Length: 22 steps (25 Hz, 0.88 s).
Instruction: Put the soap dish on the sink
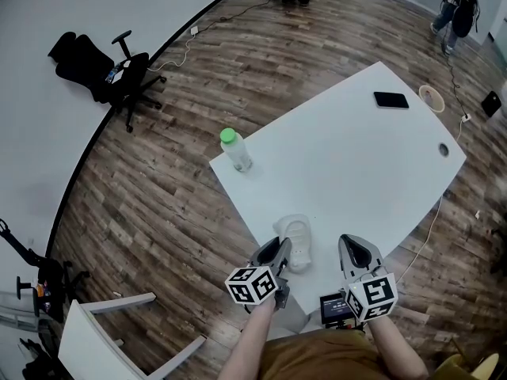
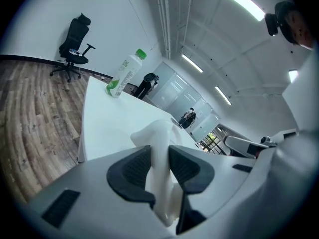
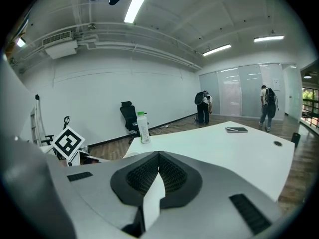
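Observation:
A white soap dish [image 1: 299,236] lies at the near end of the white table [image 1: 348,165]. In the left gripper view the soap dish [image 2: 158,138] rises between the dark pads, which press on its wall from both sides. So my left gripper [image 1: 279,252] [image 2: 159,158] is shut on the dish's near left edge. To its right, my right gripper [image 1: 354,252] [image 3: 159,162] hovers over the table's near edge with its pads touching and nothing held. No sink shows in any view.
A clear bottle with a green cap [image 1: 235,150] stands at the table's left corner. A black phone [image 1: 390,100] lies at the far end, with a round disc [image 1: 432,97] beside it. A black office chair [image 1: 111,70] stands by the wall; people stand far off.

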Tool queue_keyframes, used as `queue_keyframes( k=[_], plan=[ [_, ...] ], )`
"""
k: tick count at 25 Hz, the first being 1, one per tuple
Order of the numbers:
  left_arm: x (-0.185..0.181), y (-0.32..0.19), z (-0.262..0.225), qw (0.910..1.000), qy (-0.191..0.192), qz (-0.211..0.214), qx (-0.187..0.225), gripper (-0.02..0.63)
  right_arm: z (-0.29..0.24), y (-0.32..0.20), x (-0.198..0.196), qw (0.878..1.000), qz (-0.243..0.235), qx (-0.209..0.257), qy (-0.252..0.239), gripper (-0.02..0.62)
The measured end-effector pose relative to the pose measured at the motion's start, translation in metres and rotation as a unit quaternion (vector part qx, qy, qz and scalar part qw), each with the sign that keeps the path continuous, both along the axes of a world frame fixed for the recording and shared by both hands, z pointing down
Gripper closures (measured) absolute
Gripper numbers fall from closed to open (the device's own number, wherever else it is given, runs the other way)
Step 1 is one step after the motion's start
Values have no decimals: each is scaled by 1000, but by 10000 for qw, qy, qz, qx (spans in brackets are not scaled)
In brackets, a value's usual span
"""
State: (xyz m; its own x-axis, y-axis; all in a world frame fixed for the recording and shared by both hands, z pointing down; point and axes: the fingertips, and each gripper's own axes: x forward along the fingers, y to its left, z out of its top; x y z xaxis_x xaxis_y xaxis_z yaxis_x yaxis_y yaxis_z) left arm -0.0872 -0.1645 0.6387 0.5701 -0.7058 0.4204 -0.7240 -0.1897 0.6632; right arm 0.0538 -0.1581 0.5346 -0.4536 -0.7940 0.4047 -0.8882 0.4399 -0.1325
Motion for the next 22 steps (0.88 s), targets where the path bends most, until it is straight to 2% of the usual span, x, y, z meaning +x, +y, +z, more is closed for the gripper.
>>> queue_keyframes(
  k=[5,13,22],
  plan=[
    [-8,-1,4,9998,69,-148,-132,488,0,-2,0,10000,9,-12,-23,588],
    [-4,0,15,9995,-5,-67,-304,489,6,0,-4,9999,-64,-92,0,588],
    [0,-1,21,9985,222,-163,-478,488,9,-2,1,9999,-30,-138,-11,588]
  ],
)
